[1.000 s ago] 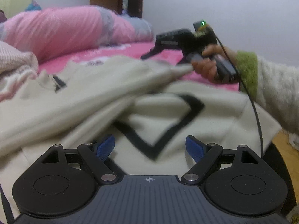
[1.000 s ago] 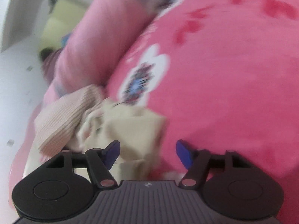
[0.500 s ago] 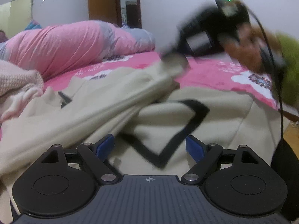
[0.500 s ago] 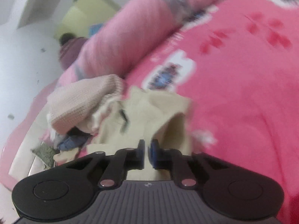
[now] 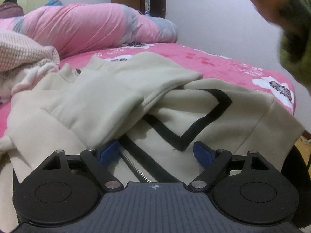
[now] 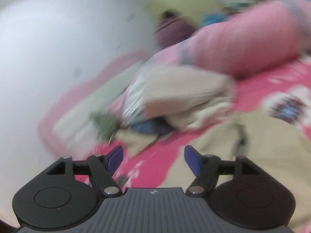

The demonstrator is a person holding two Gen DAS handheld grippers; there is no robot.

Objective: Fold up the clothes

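Cream jacket [image 5: 194, 116] lies under the spread left fingers [image 5: 108, 152]; right fingers [image 6: 191, 158] opening, empty

Soft, even indoor light, with no glare; the left wrist view is sharp on the cream garment [image 5: 194, 112], with faint shadow under its folded sleeve; above and right of it, a hand [image 5: 272, 2] is smeared and out of focus; the right wrist view is blurred throughout; fisheye bending darkens the corners.

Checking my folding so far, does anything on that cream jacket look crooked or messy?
Yes. On the cream jacket one sleeve lies diagonally across the front, bunched and overhanging the zipper, not flat and squared.
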